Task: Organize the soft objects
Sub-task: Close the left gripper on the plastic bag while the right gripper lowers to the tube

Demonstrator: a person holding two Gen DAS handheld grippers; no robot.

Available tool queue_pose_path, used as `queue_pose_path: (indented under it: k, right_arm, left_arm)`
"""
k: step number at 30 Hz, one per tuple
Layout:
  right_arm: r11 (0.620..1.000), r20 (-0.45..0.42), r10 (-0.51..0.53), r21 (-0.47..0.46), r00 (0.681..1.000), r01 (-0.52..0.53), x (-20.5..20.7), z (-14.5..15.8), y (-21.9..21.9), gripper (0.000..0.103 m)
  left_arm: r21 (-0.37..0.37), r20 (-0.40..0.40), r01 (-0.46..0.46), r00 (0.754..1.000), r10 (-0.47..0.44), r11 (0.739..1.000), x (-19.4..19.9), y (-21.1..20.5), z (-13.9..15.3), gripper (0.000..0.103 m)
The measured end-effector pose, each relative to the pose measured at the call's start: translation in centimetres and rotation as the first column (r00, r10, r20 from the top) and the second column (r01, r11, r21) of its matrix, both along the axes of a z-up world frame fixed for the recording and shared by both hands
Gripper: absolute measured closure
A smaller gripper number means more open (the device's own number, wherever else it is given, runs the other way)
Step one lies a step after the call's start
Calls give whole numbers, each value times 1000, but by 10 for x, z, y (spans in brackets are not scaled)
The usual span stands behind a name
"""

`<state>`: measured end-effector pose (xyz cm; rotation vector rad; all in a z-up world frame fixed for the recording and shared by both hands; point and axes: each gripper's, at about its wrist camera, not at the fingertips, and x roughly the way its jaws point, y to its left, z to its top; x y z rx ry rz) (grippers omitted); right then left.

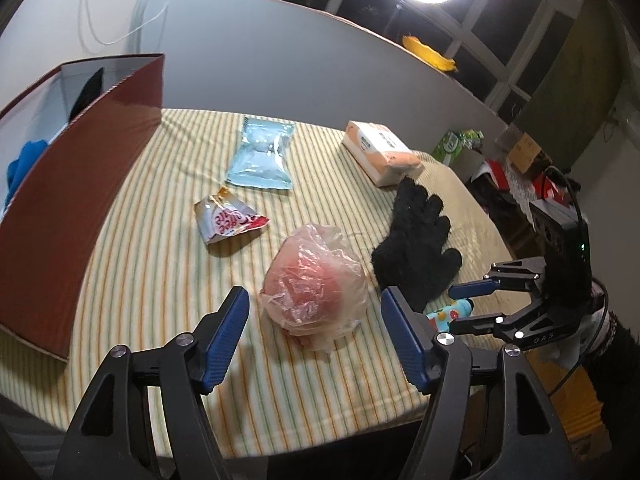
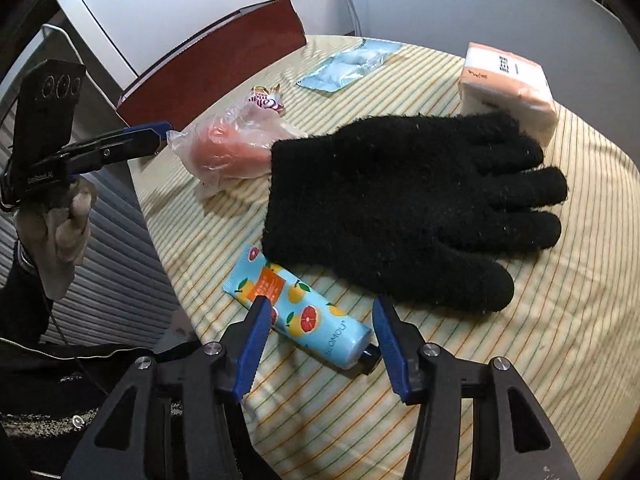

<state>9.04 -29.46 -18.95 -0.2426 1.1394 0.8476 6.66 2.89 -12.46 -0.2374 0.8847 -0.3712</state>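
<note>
Jaws apart, black glove [image 2: 404, 208], tube [image 2: 304, 312]

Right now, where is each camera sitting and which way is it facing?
Left wrist: on the open left gripper, facing the plastic bag and red box; the right gripper shows at its right.
Right wrist: on the open right gripper, over the fruit-print tube, facing the black glove; left hand shows.
Shared: bag, glove, tissue pack, striped cloth.
</note>
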Motion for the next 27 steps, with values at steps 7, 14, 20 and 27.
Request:
queue_pose_path:
  k: [7,14,20,27]
  right_arm:
    - [998,27,63,-30,998,-62,-15,1,5,54]
    - [980,95,161,-132,982,-148,-22,-5,24,51]
    - [964,110,224,-173,968,-203,-26,-7,26,51]
    - [954,116,256,-188,960,-232,-33,-7,26,51]
  left_arm:
    - [103,7,31,999,-31,994,11,-22,-12,32]
    - [206,21,36,999,-41,978,21,-35,-25,32]
    - [245,26,53,998,-61,968,30,-41,-28,32]
    - [256,16,66,997,-73,964,38,-45,-37,32]
